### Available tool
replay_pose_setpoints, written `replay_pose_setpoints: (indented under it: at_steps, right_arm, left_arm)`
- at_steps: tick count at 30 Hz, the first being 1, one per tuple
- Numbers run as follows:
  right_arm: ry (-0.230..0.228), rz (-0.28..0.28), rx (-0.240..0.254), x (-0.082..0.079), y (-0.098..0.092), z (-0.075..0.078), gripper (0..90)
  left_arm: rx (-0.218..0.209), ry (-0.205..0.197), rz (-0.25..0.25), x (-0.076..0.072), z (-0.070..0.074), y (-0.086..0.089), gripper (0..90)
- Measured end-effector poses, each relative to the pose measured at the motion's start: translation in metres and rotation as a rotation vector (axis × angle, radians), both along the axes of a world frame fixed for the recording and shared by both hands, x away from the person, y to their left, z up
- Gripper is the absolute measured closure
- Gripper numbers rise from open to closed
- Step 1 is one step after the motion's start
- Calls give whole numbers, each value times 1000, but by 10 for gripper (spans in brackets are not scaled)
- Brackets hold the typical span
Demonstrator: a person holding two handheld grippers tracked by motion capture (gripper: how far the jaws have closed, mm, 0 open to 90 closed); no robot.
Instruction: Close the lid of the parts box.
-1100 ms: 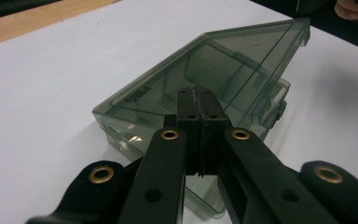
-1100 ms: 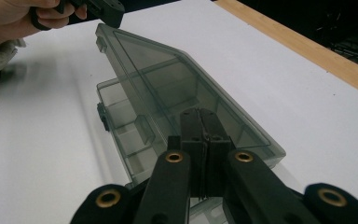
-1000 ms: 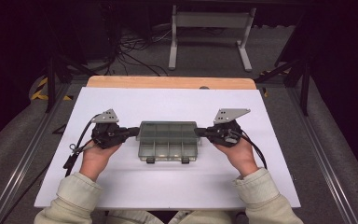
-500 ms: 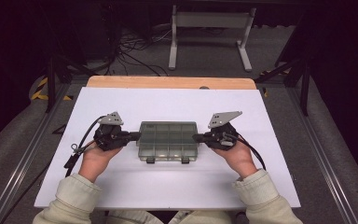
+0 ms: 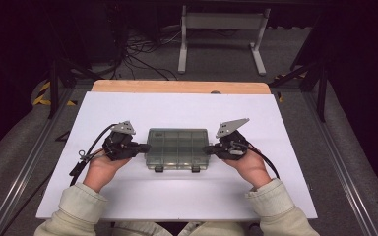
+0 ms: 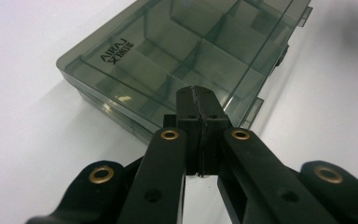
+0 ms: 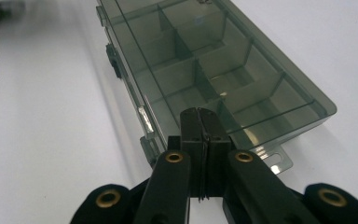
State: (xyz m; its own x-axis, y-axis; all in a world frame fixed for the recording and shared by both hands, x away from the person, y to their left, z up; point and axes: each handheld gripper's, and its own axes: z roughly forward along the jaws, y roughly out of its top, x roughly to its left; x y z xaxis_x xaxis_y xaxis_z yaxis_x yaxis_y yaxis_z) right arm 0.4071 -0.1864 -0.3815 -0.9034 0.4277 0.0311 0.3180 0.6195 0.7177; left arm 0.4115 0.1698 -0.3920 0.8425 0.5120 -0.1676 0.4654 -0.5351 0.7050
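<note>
High view: a smoky clear box [image 5: 178, 149] with its lid down lies mid-desk [image 5: 177, 105] on the white top. The left gripper [image 5: 143, 147] meets its left end, the right gripper [image 5: 207, 148] its right end; each is clenched with nothing between the jaws.

Left gripper view: jaws pressed together, tips at the box's [image 6: 186, 60] short side below the lid edge.

Right gripper view: jaws pressed together, tips against the box's [image 7: 205, 70] end wall, dividers visible through the lid.

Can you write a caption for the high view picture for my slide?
Two shut black grippers, left and right, flank a smoky clear plastic compartment box.
</note>
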Motion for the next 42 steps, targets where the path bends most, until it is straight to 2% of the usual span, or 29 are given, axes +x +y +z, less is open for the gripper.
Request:
replay_pose_setpoints:
  at_steps: [9, 17, 27, 30, 42]
  right_arm:
    - [41, 8, -38, 1, 4, -6, 900]
    - [48, 9, -65, 2, 8, -10, 900]
    - [51, 11, -77, 3, 10, -13, 900]
    - [42, 15, -80, 3, 11, -14, 900]
    - [21, -5, -75, -1, 13, -18, 900]
  left_arm:
    - [33, 37, -29, 2, -5, -3, 898]
    - [55, 65, -45, 3, -9, -9, 898]
    - [61, 75, -57, 3, -12, -14, 898]
    - [78, 56, -56, 3, -12, -16, 898]
    - [61, 65, -43, 1, -14, -15, 898]
